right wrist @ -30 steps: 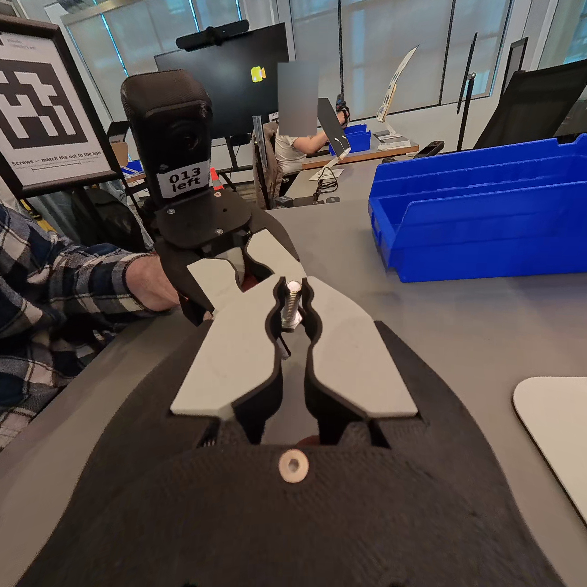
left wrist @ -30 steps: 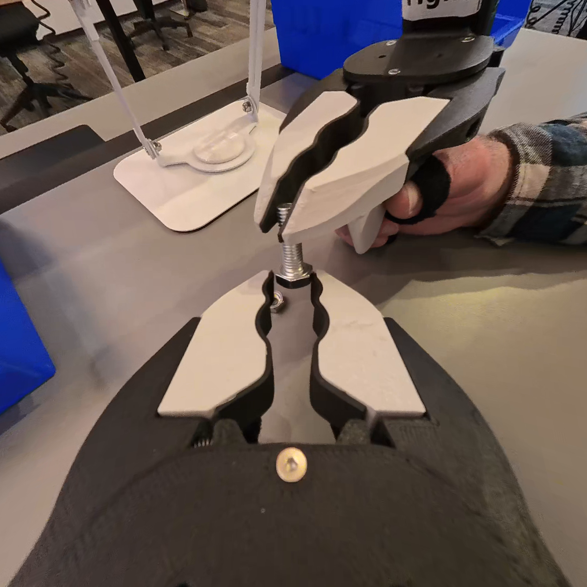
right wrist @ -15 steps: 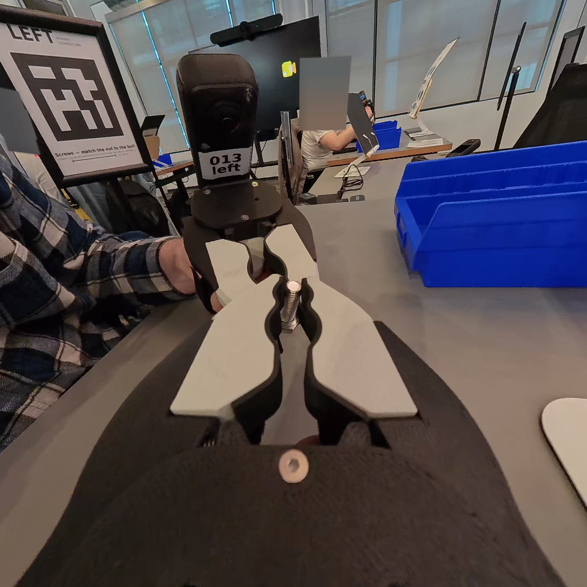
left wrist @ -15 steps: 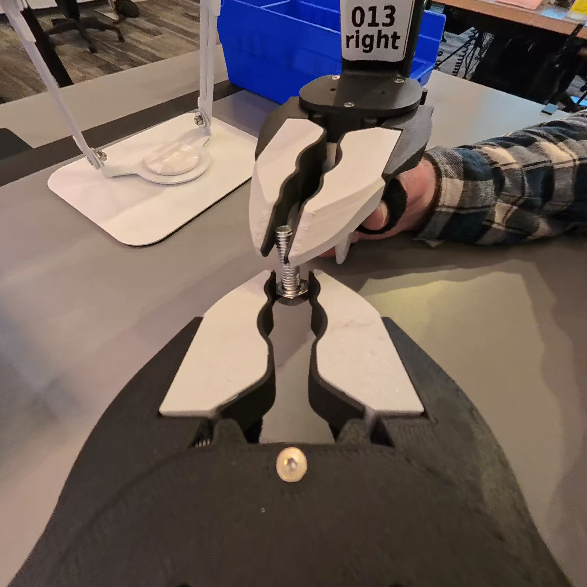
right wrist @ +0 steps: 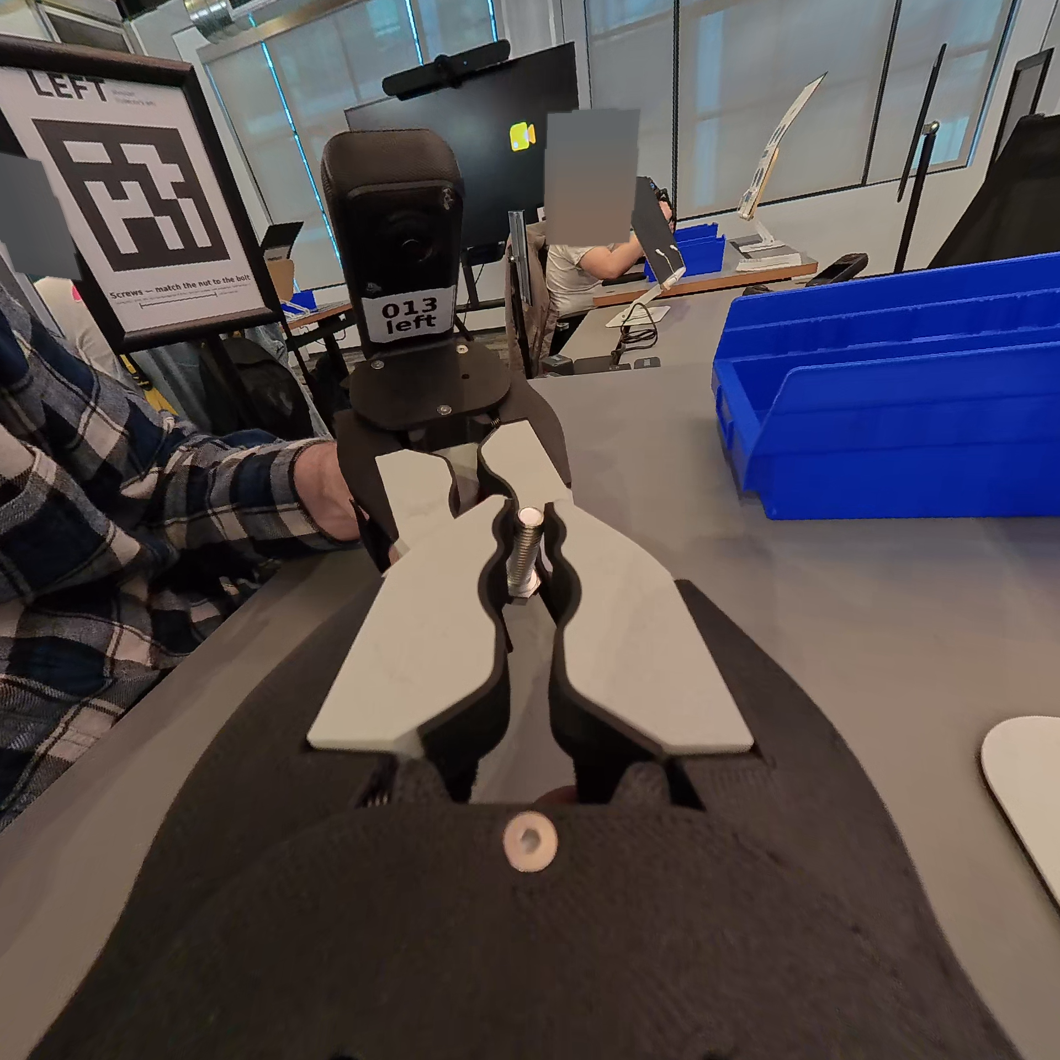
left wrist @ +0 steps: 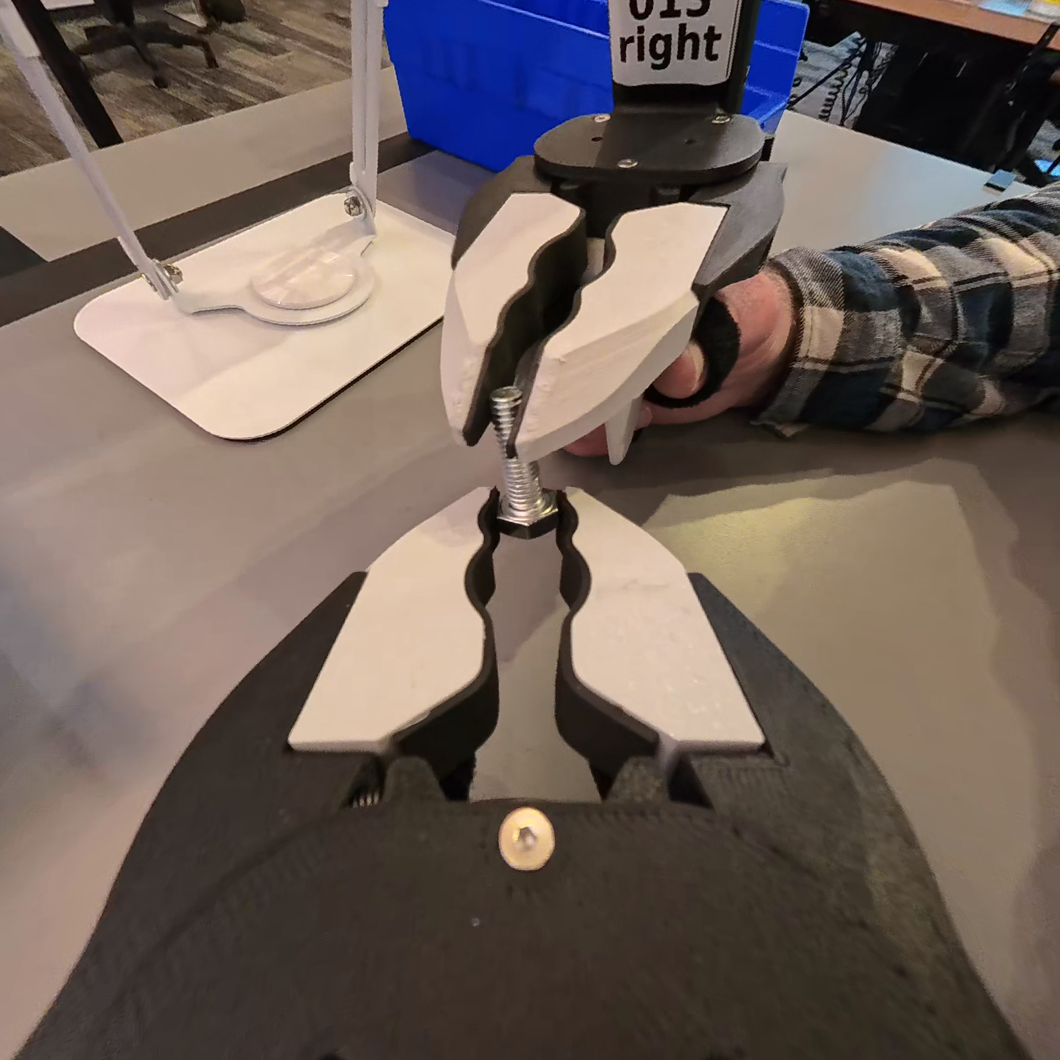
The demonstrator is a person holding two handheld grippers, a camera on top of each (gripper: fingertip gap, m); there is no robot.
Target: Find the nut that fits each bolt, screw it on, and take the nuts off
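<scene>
Steel bolt [left wrist: 512, 453] clamped in right tongs [left wrist: 498, 427]; left tongs [left wrist: 525, 516] grip nut [left wrist: 523, 519].

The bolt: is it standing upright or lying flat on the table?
Roughly upright. The bolt points upward, its threaded end between the right claw's fingers, its hex end between the left claw's tips.

Bright, even indoor light w/ window backlight, soft shadows on table [left wrist: 860, 573] (edges fisheye-bent, slightly blurred).

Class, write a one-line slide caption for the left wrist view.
Left hand-held gripper clamps a hex nut while the right hand-held gripper holds the threaded bolt upright above a grey table.
</scene>
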